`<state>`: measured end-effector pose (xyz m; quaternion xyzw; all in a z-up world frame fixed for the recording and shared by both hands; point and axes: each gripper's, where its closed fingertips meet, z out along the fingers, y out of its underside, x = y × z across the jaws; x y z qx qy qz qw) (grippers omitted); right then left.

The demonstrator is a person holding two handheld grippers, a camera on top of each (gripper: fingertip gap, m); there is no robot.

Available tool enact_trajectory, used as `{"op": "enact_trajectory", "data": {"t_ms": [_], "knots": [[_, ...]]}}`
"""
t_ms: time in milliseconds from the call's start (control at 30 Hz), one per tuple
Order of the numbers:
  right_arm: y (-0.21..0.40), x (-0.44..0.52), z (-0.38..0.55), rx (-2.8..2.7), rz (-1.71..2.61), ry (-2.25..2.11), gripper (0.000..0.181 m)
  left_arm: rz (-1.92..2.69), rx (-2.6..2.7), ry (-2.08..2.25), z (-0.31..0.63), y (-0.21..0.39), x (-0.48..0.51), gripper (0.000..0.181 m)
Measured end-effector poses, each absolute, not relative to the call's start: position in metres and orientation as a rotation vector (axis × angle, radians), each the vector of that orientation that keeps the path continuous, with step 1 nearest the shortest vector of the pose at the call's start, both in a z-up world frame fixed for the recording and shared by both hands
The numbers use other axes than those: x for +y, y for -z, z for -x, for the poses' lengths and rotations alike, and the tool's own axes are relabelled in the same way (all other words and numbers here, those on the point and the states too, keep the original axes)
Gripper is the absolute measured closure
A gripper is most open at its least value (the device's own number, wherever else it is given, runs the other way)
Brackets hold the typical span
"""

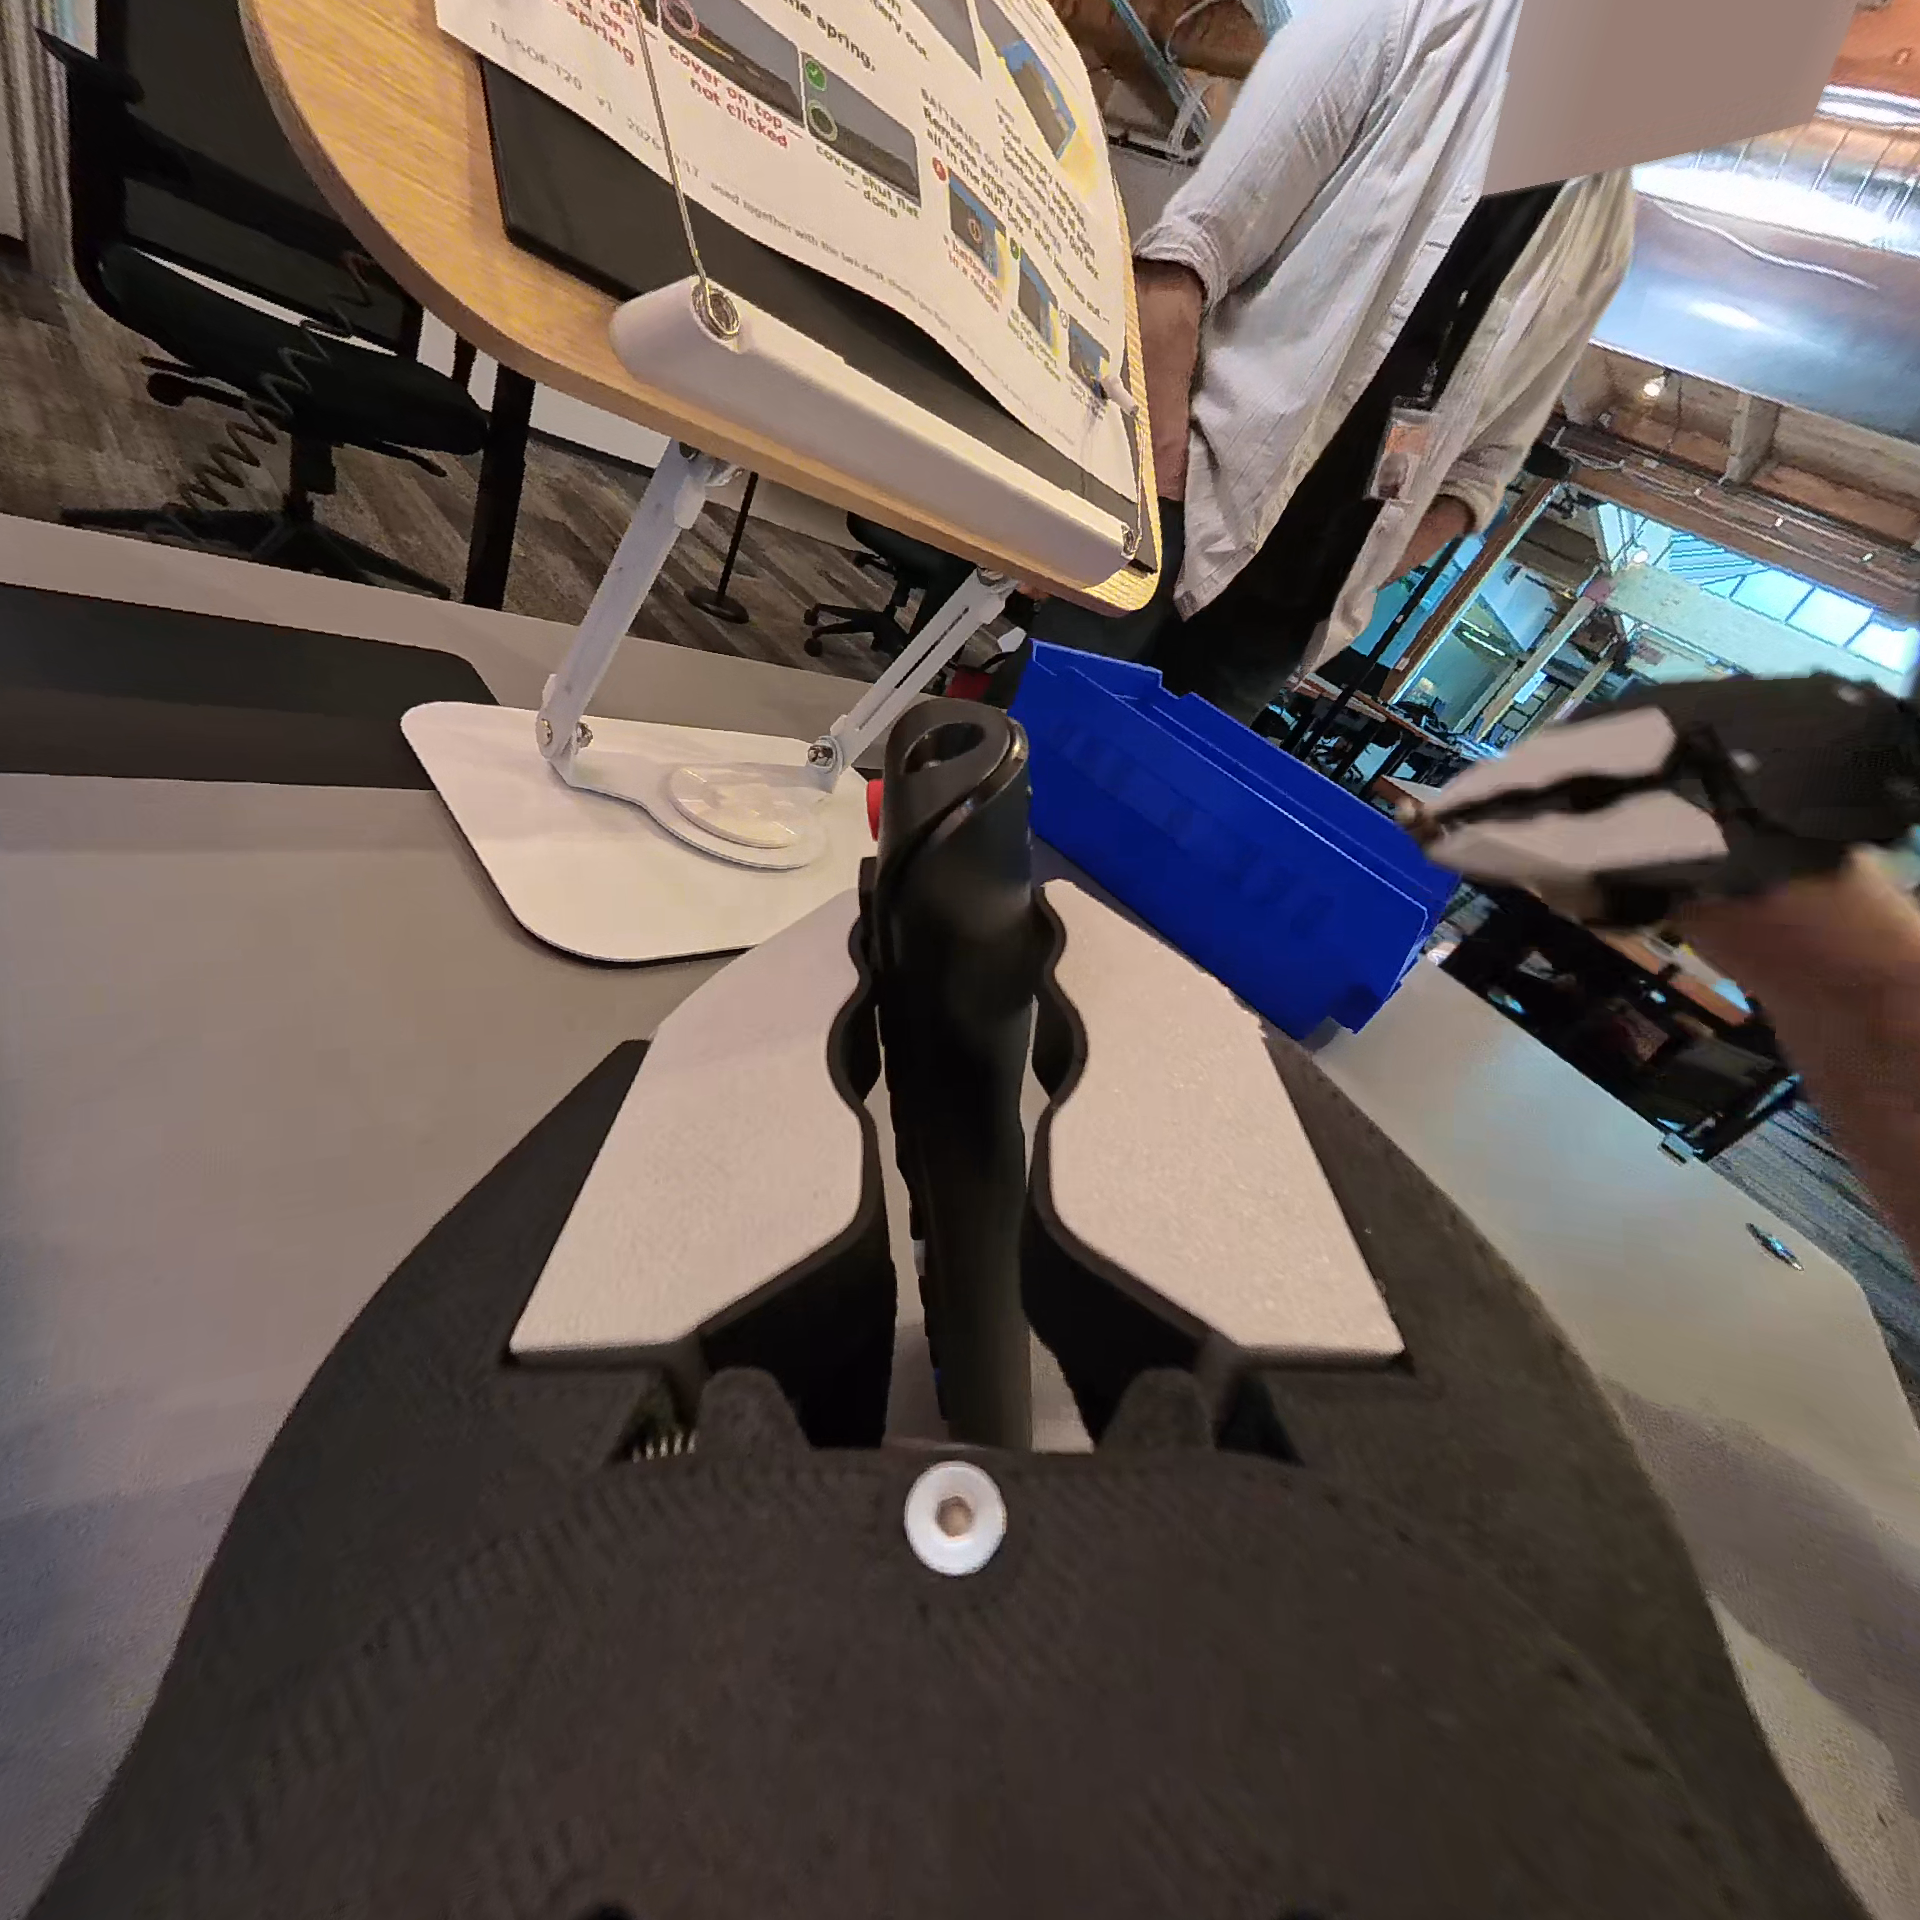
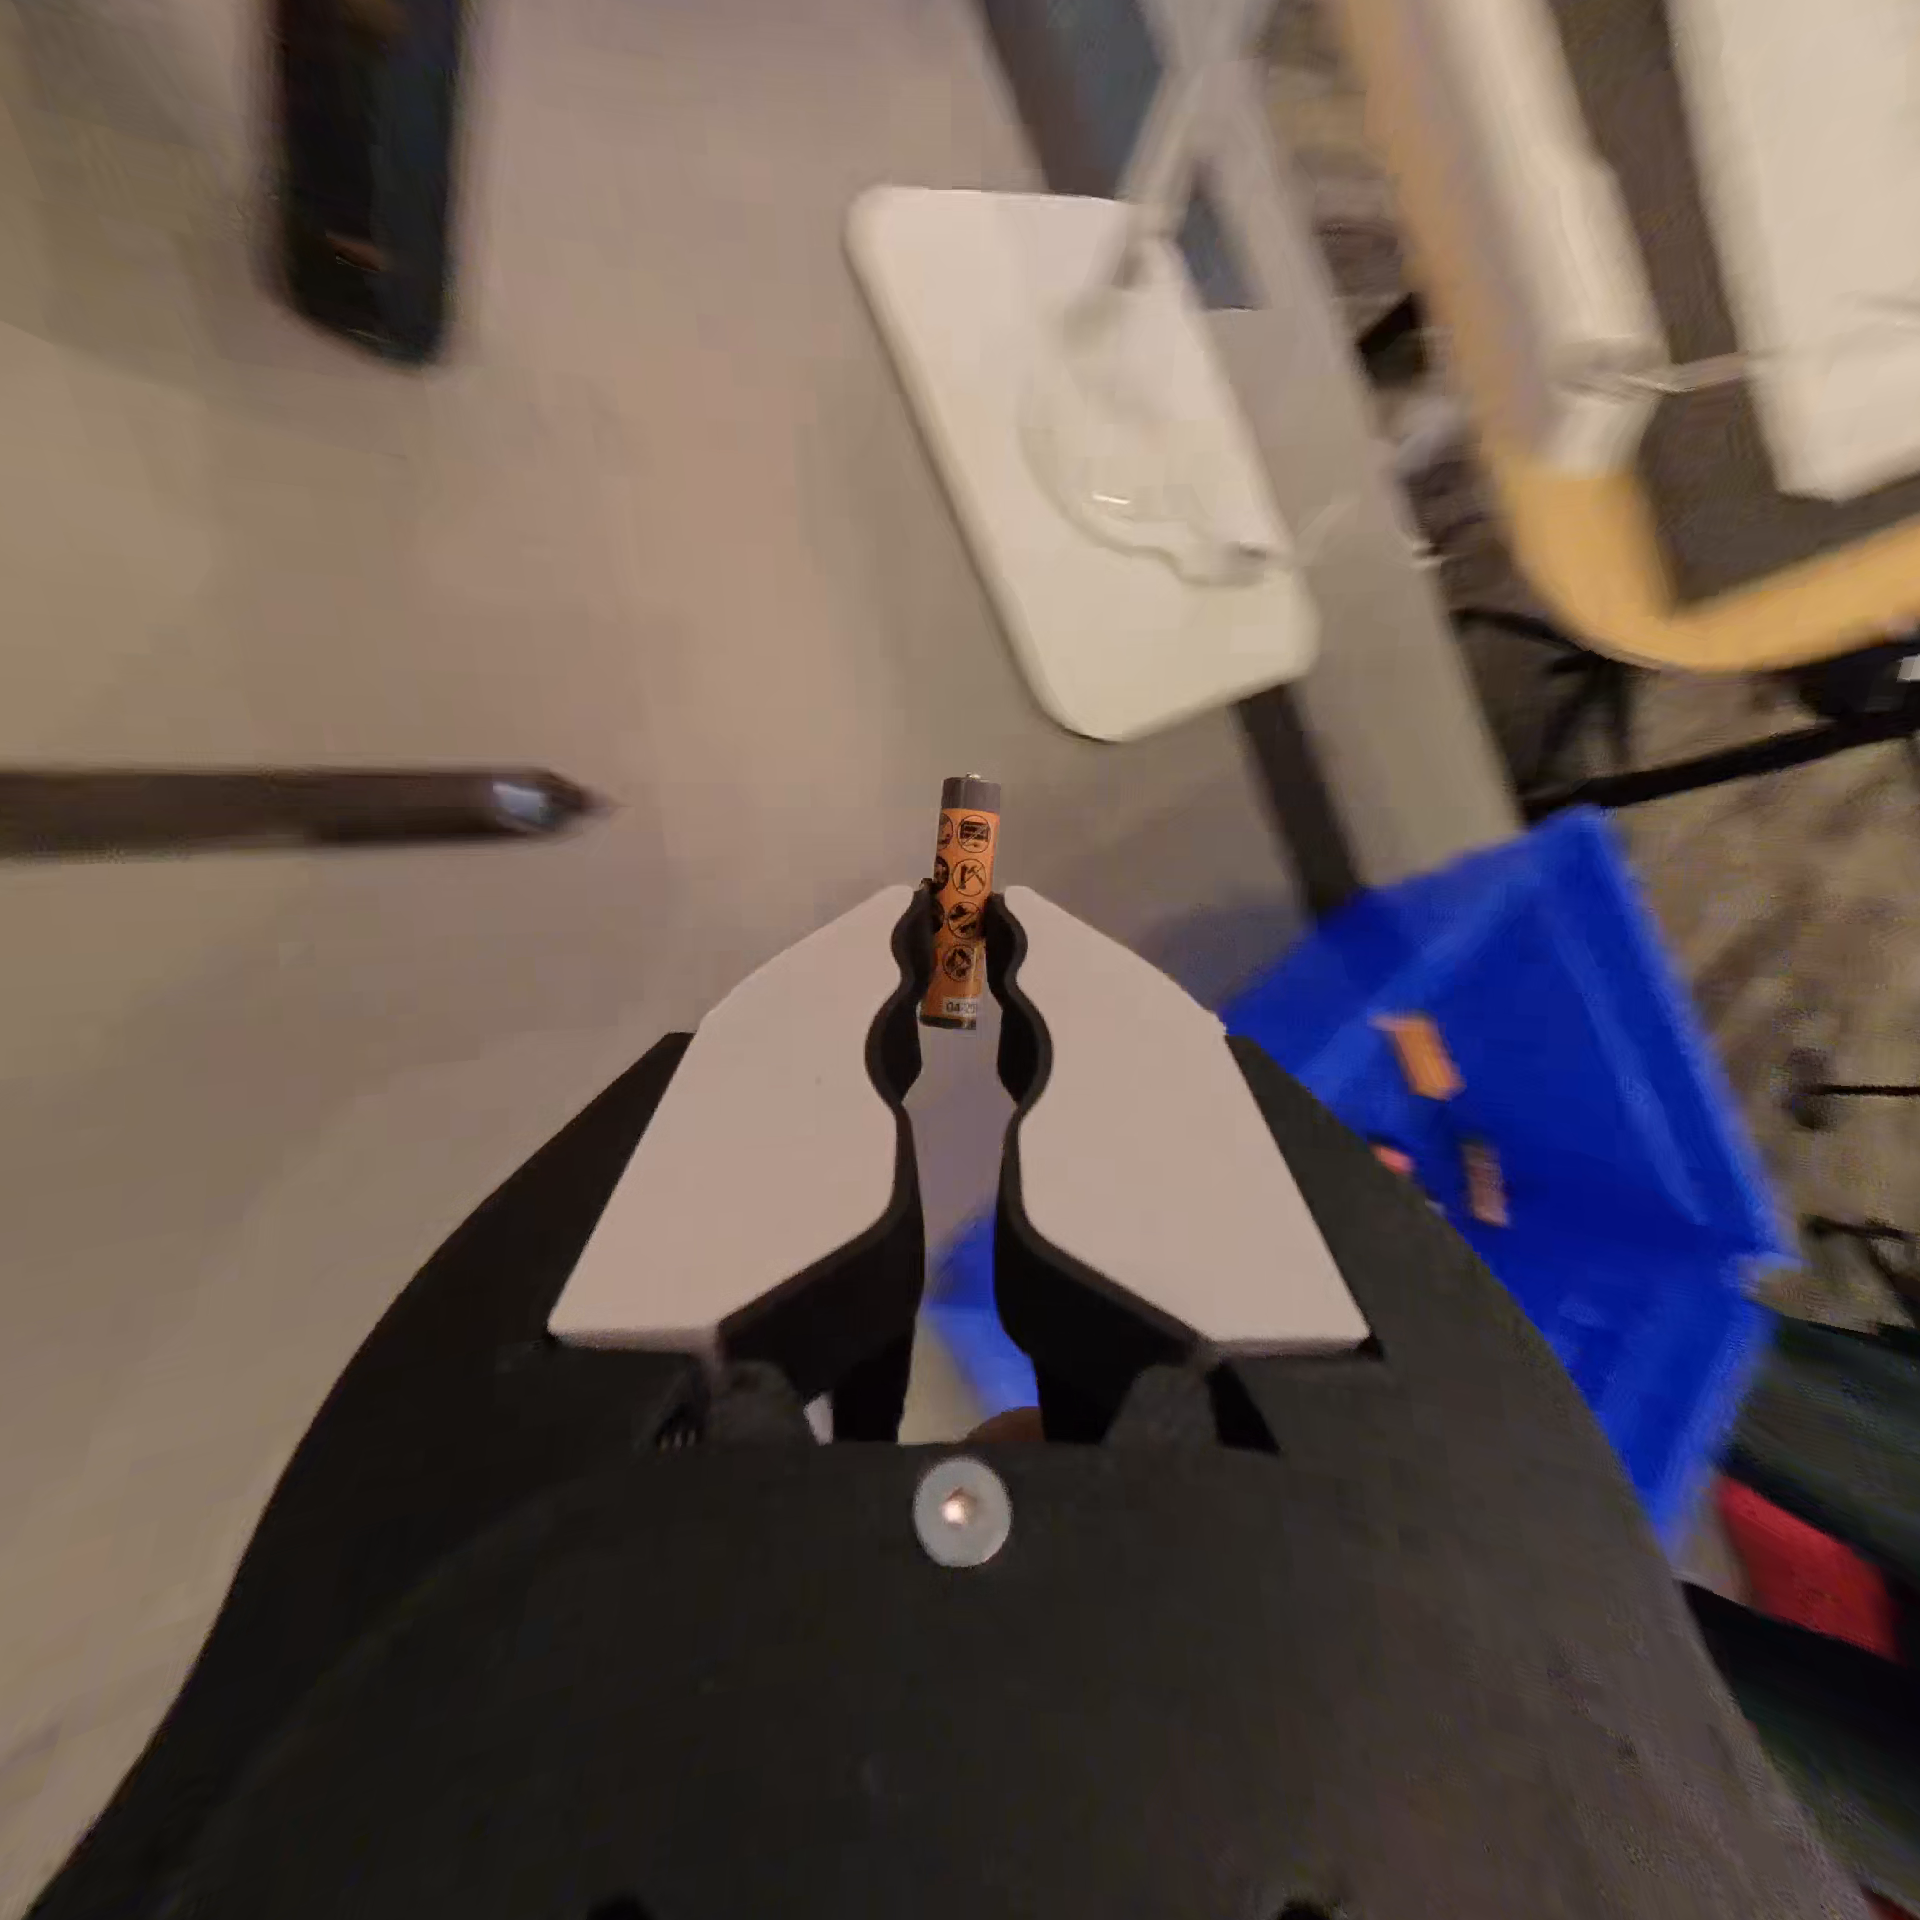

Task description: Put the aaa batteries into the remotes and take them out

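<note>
Batteries first: one orange AAA battery (image 2: 960, 914) stands pinched at the right gripper (image 2: 958, 902) tips, above the grey table (image 2: 520, 582). Left gripper (image 1: 954, 935) clamps a black remote (image 1: 951, 997) edgewise, lifted.

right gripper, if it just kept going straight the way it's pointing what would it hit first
Probably the bare grey tabletop. The right gripper, shut on the battery, points down at it, between the white stand base and a dark blurred object to its left. Blur makes depth uncertain.
</note>
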<state>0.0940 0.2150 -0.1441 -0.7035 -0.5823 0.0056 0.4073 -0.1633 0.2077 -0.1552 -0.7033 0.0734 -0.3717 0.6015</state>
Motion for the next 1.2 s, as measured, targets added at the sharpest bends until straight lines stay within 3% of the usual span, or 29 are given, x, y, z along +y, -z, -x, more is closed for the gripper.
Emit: {"op": "enact_trajectory", "data": {"t_ms": [133, 333, 567, 633, 733, 967, 1067, 1200], "knots": [[0.136, 0.316, -0.181, -1.487, 1.799, 0.178, 0.172, 1.629, 0.175, 0.859, 0.162, 0.155, 0.208, 0.156], [0.186, 0.417, -0.242, -1.581, 1.941, 0.378, 0.171, 1.628, 0.177, 0.864, 0.162, 0.156, 0.209, 0.155], [0.247, 0.468, -0.273, -1.72, 2.111, 0.582, 0.17, 1.626, 0.188, 0.879, 0.159, 0.157, 0.209, 0.155], [0.247, 0.477, -0.277, -1.707, 2.105, 0.691, 0.15, 1.627, 0.187, 0.881, 0.159, 0.157, 0.209, 0.155], [0.226, 0.474, -0.274, -1.644, 2.074, 0.715, 0.16, 1.628, 0.184, 0.883, 0.159, 0.158, 0.209, 0.155], [0.135, 0.346, -0.208, -1.317, 2.084, 0.347, 0.17, 1.626, 0.192, 0.879, 0.157, 0.156, 0.208, 0.155], [0.141, 0.238, -0.136, -1.346, 2.126, -0.088, 0.166, 1.623, 0.198, 0.881, 0.155, 0.155, 0.207, 0.156], [0.193, 0.137, -0.067, -1.37, 2.231, -0.376, 0.151, 1.622, 0.212, 0.882, 0.153, 0.154, 0.205, 0.156]]}}
